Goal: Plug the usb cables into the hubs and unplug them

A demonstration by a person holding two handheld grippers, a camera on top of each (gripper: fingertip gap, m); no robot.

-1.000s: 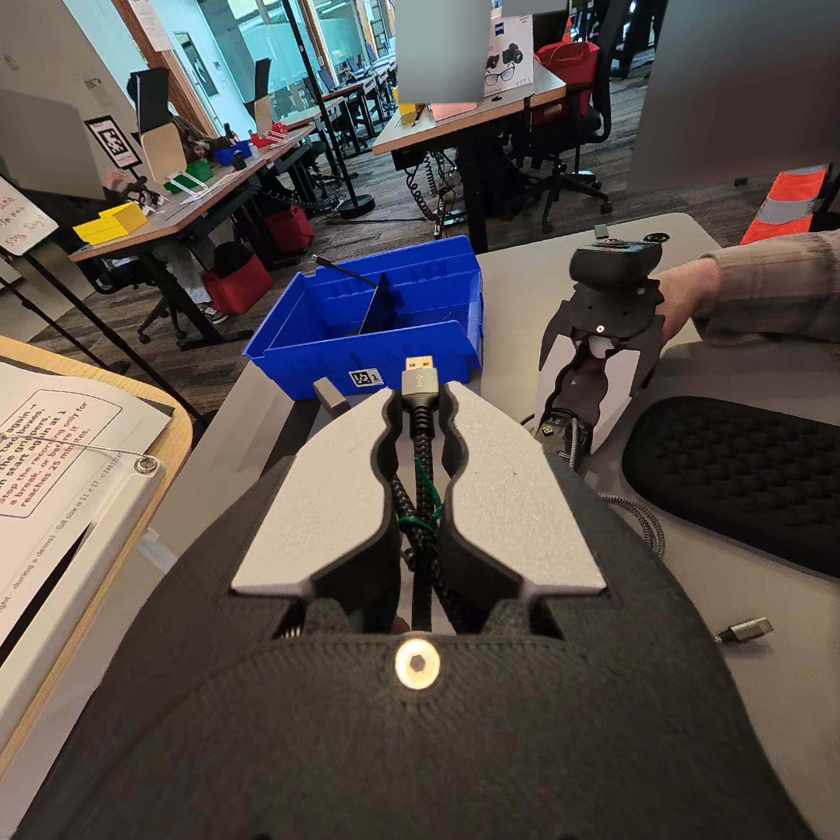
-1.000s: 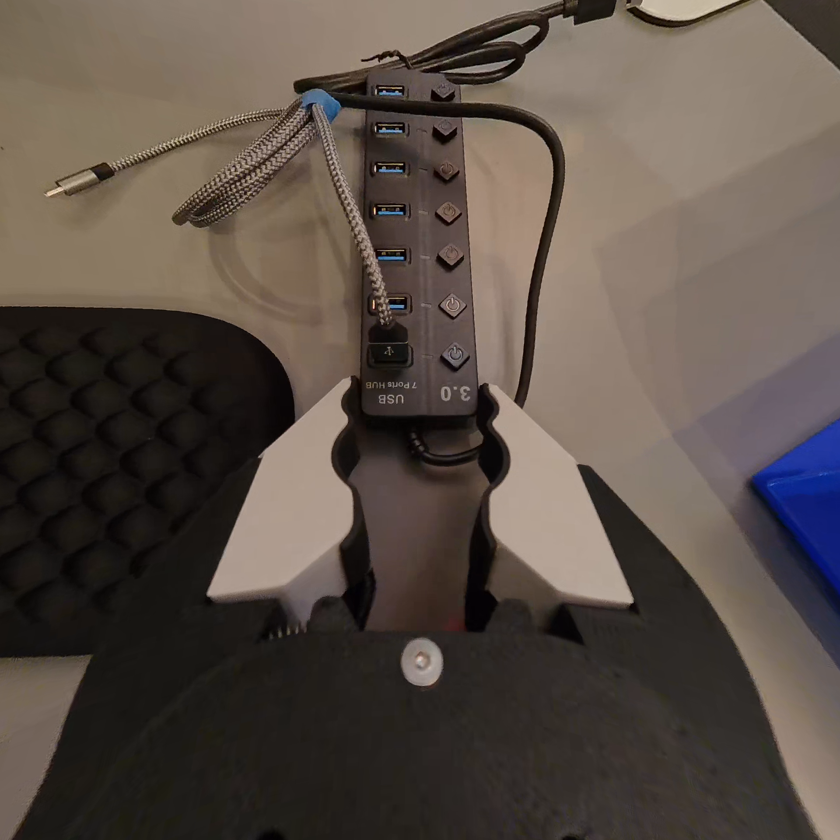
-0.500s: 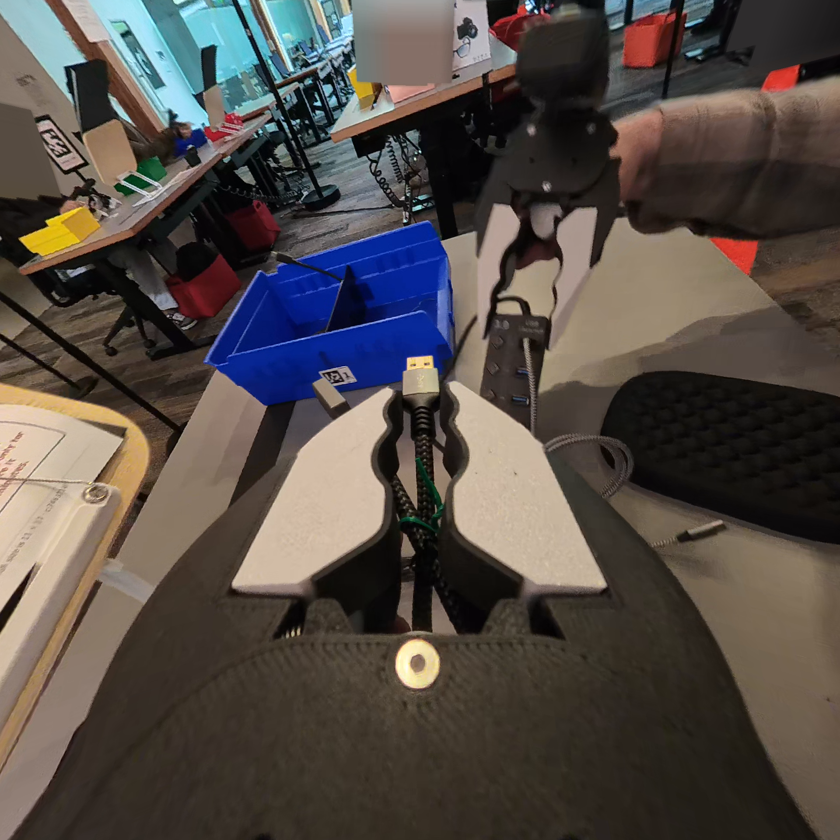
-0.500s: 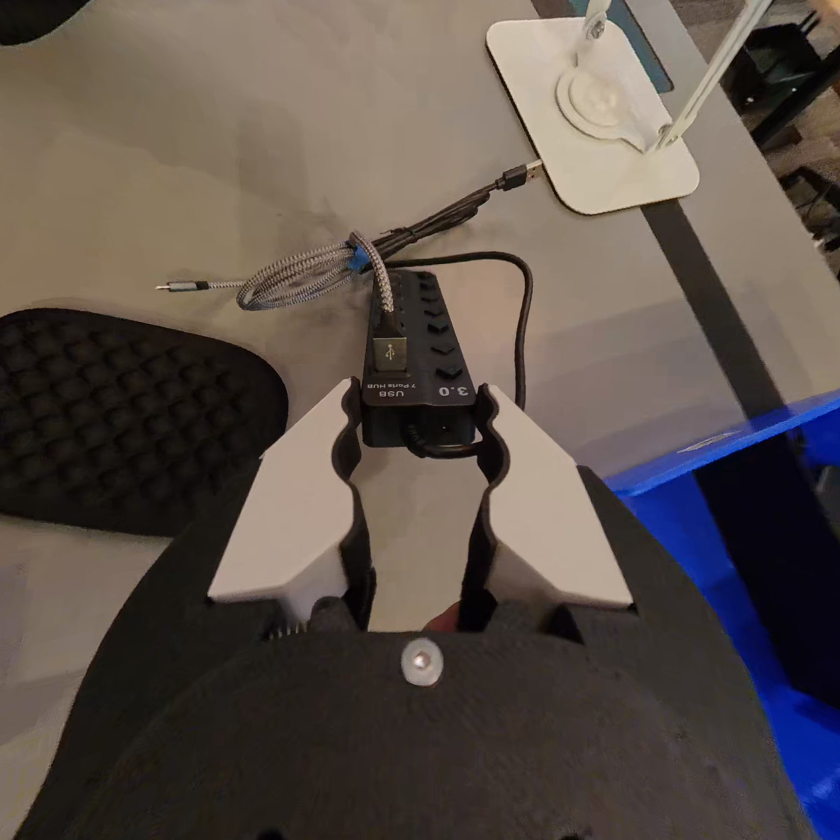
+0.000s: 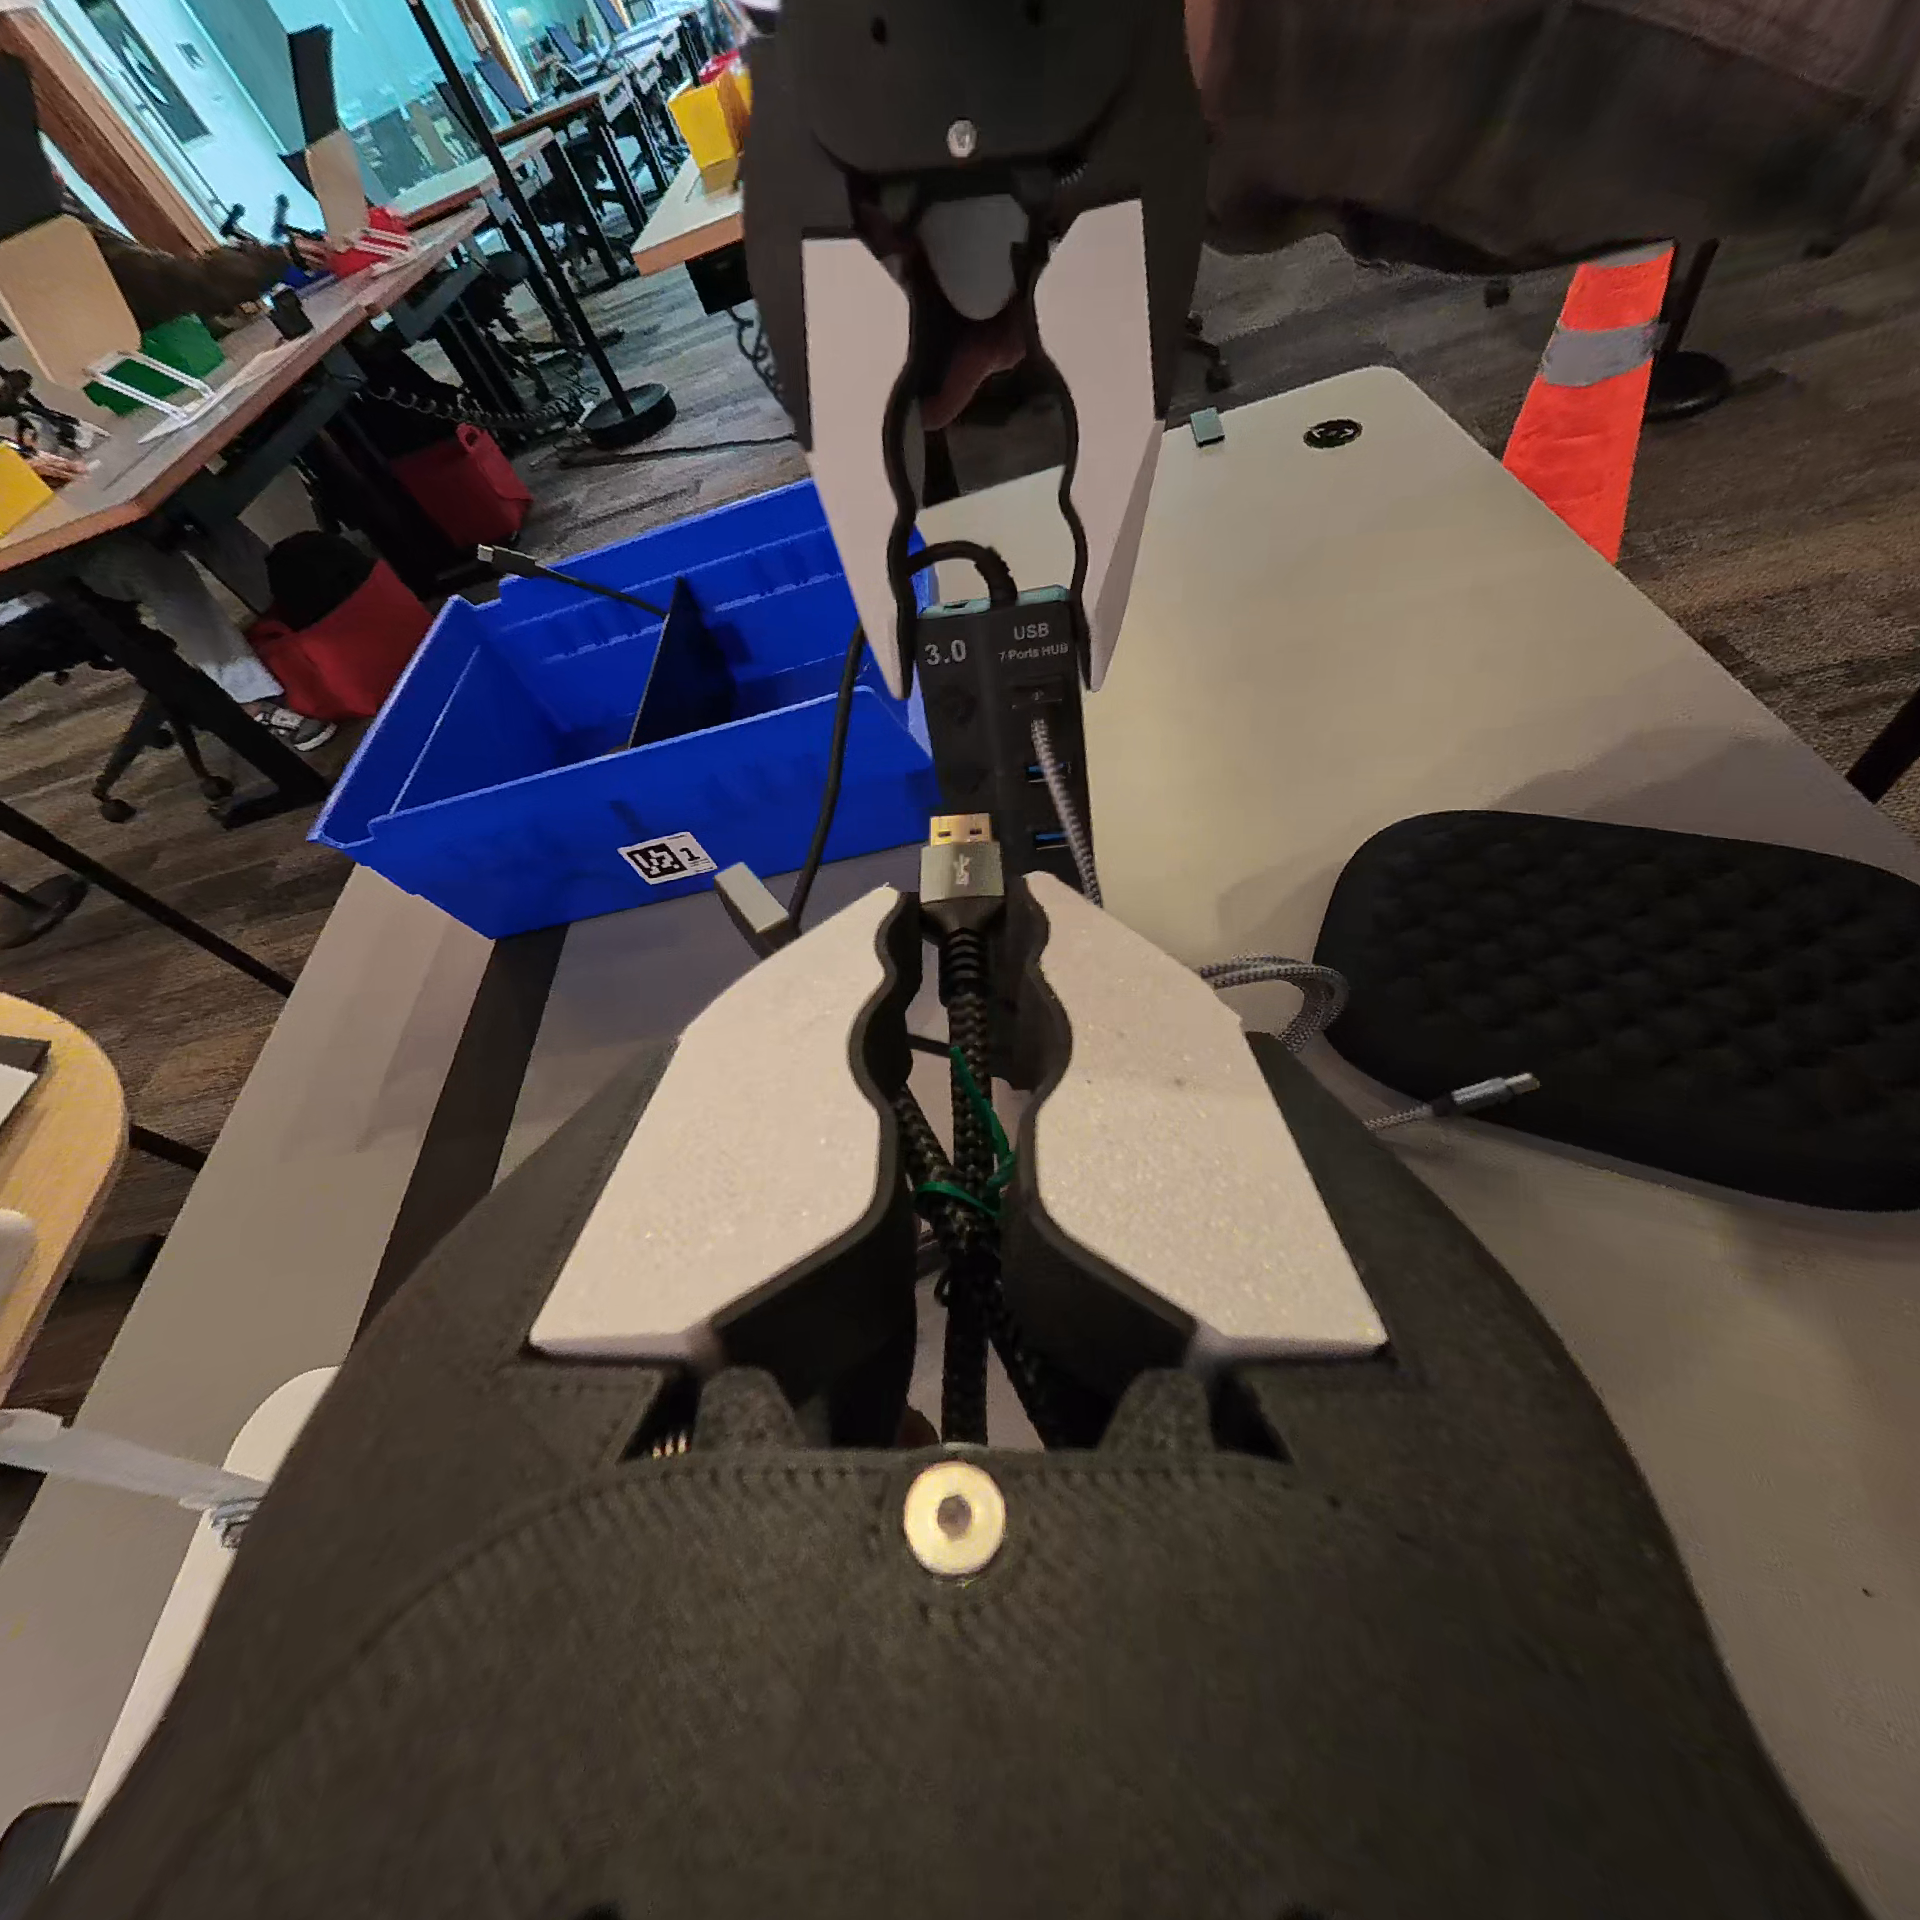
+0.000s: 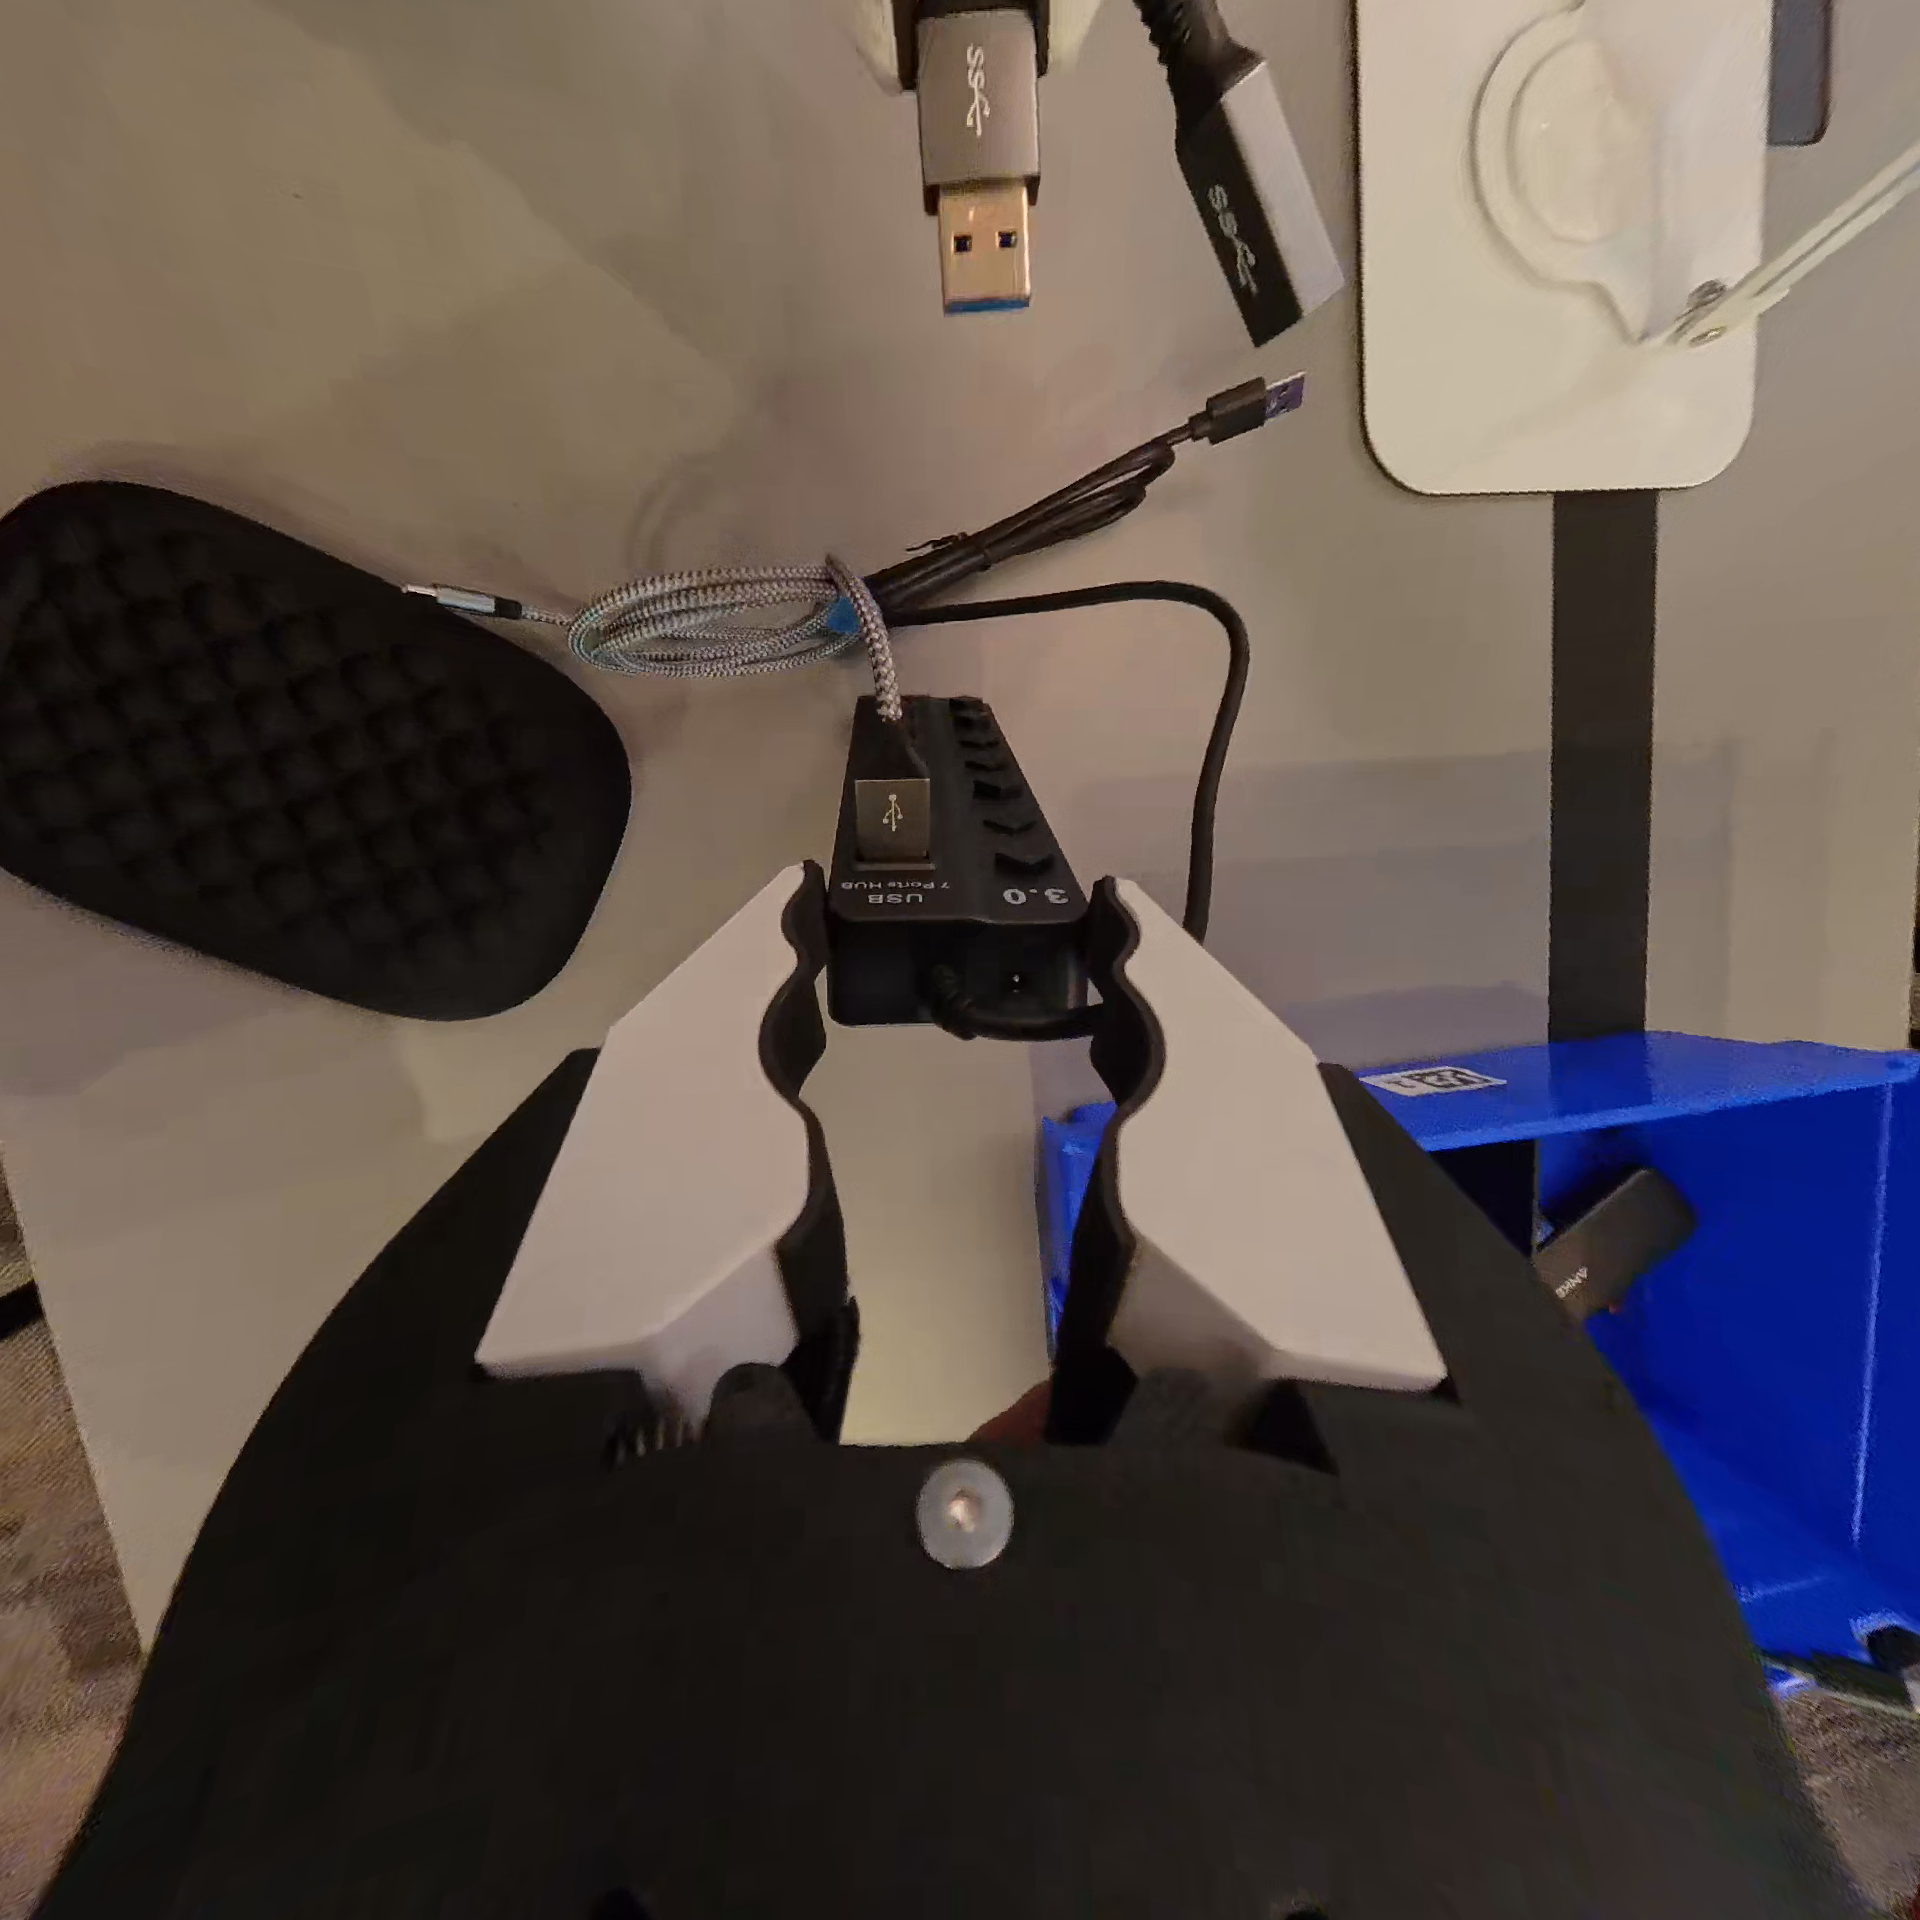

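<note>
Left wrist view: the left tongs (image 5: 961, 904) are clamping a braided USB cable (image 5: 961, 878) near its plug, which is pointing at the hub (image 5: 1003, 717). The right tongs (image 6: 956, 899) are gripping the hub's end, part-closed, holding it raised over the grey desk (image 6: 312, 260). A blue bin (image 5: 623, 748) is sitting left of the left tongs, a black pad (image 5: 1621, 997) right. Office desks are filling the room beyond.
</note>
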